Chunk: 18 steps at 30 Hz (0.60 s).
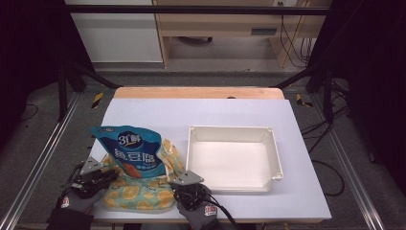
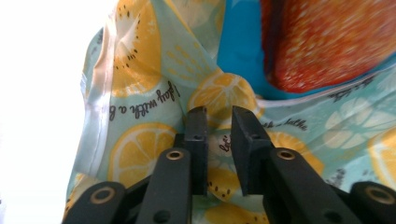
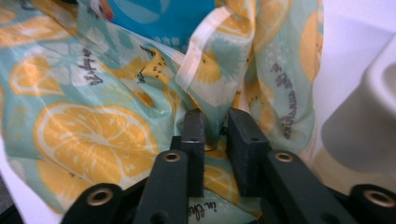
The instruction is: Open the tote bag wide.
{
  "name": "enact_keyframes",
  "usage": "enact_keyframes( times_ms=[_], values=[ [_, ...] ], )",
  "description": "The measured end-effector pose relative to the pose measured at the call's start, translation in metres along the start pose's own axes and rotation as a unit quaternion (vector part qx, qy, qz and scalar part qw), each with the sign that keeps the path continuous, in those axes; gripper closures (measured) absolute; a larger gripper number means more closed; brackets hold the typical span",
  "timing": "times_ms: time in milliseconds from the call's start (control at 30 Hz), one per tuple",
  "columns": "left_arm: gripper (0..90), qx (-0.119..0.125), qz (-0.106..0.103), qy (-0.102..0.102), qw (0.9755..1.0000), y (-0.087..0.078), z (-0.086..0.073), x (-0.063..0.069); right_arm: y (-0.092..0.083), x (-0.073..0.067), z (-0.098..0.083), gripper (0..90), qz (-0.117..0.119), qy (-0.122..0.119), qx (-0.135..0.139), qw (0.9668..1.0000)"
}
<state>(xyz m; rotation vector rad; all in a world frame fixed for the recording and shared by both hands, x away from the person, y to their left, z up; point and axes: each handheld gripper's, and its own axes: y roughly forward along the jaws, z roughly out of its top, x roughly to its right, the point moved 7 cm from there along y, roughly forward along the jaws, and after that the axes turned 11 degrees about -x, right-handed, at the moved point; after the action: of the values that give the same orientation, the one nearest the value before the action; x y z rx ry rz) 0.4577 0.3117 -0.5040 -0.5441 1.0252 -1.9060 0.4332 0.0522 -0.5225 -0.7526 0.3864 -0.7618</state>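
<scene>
A blue snack packet (image 1: 131, 151) stands in a lemon-print fabric bag (image 1: 139, 194) at the table's near left. My left gripper (image 1: 106, 175) is at the bag's left edge and my right gripper (image 1: 180, 185) at its right edge. In the left gripper view the jaws (image 2: 219, 116) stand a little apart, with the lemon fabric (image 2: 140, 149) right behind the gap and the packet (image 2: 238, 42) beyond. The right gripper's jaws (image 3: 215, 119) are also slightly parted over the fabric (image 3: 93, 135), near a white hem strip. Neither pair of pads visibly presses the cloth.
A white rectangular tray (image 1: 275, 153) lies to the right of the bag on the white tabletop (image 1: 201, 112); its wall (image 3: 364, 107) sits close to my right gripper. Gloved hands come in at the near table edge.
</scene>
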Motion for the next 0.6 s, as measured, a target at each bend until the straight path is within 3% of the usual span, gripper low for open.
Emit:
enact_keyframes(
  times_ms=[333, 600],
  values=[
    [65.8, 0.051, -0.006, -0.015, 0.9985, -0.021, 0.007, 0.002, -0.018, -0.007, 0.016, 65.3, 0.014, -0.005, 0.043, 0.999],
    [57.1, 0.105, -0.003, -0.022, 0.9942, -0.046, 0.018, 0.005, -0.04, -0.006, 0.033, 59.9, 0.019, -0.012, 0.08, 0.9966]
  ],
)
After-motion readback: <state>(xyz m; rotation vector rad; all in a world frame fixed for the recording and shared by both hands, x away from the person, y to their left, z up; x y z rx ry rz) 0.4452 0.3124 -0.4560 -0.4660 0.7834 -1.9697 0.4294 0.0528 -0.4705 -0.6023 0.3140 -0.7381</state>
